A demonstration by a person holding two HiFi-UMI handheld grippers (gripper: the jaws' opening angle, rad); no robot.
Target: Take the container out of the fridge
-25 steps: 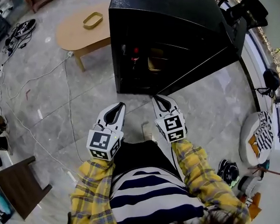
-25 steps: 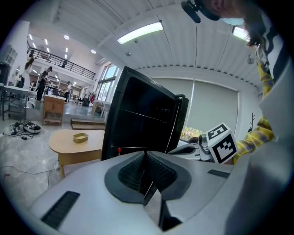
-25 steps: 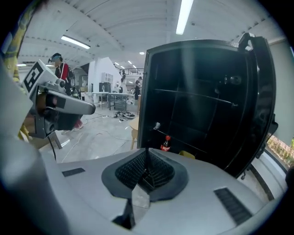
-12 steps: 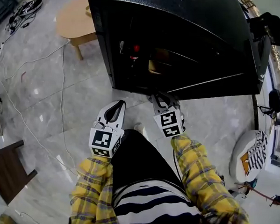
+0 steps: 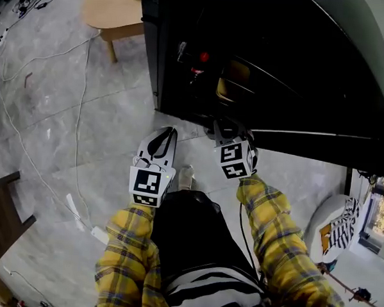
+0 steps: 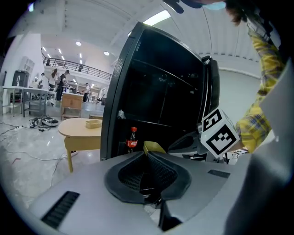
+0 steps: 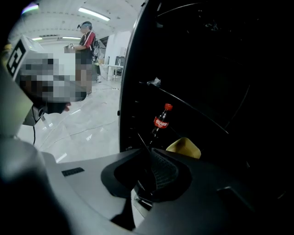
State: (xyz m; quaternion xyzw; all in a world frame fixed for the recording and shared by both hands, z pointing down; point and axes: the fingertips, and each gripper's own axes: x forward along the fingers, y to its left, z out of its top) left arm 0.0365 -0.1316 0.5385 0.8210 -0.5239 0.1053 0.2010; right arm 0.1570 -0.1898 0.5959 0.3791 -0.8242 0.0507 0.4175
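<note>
The black fridge (image 5: pixel 299 65) stands open in front of me. On a shelf inside sit a yellow container (image 5: pixel 230 79) and, left of it, a red-capped cola bottle (image 5: pixel 199 61). My right gripper (image 5: pixel 229 128) is at the fridge's lower front edge, just below the container. Its jaws are starting to open from shut, with nothing between them. In the right gripper view the container (image 7: pixel 184 148) shows just past the gripper (image 7: pixel 149 152), beside the bottle (image 7: pixel 161 120). My left gripper (image 5: pixel 169 133) hangs over the floor, shut and empty. Its view shows the container (image 6: pixel 154 147) and bottle (image 6: pixel 132 140) ahead.
A low wooden table (image 5: pixel 114 9) stands left of the fridge. Cables (image 5: pixel 78 111) run across the grey tile floor. A dark stool (image 5: pixel 1 211) is at the left edge, and a white pouf with striped cloth (image 5: pixel 335 222) at the right. A person (image 7: pixel 85 37) stands far off.
The head view has closed in on the fridge, which now fills the top. Both grippers have come forward, and the right one now reaches the fridge's lower edge.
</note>
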